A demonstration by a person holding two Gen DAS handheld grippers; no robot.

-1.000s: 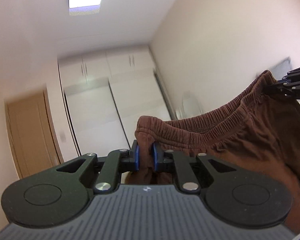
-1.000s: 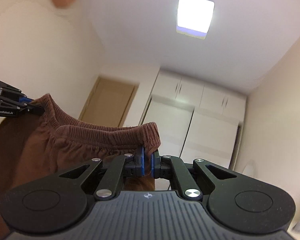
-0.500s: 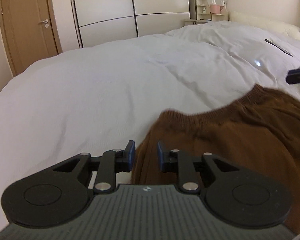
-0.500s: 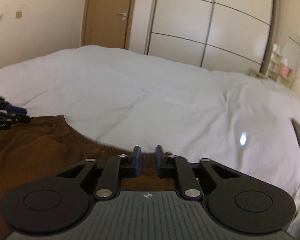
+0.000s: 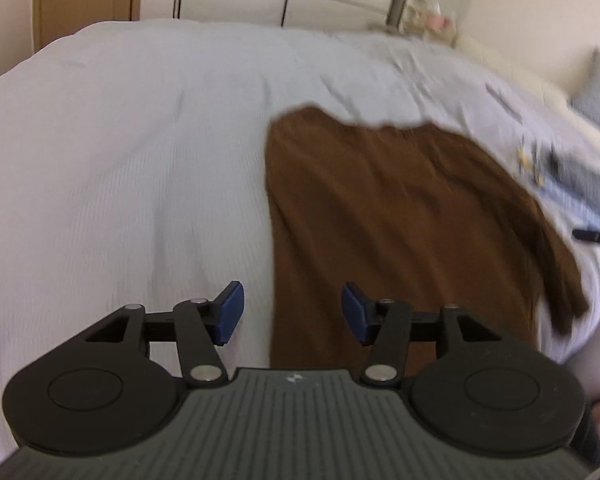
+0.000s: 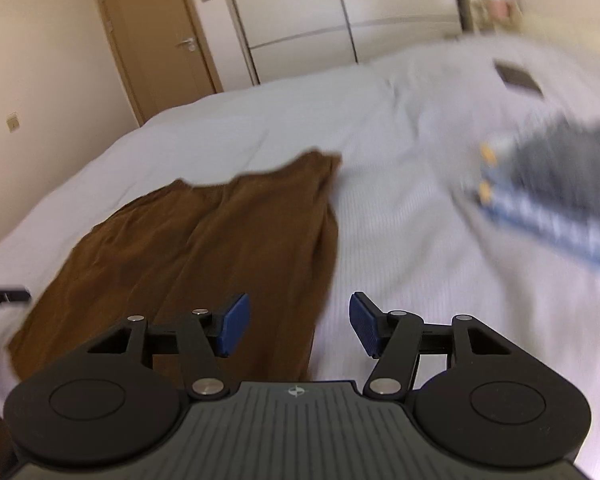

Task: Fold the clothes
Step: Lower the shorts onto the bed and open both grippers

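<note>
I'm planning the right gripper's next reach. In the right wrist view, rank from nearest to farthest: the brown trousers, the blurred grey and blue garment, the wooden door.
1. Brown trousers: spread on the white bed, partly under the open right gripper, to its left.
2. Blurred grey and blue garment: farther up the bed, on the right.
3. Wooden door: in the far wall, upper left.
</note>
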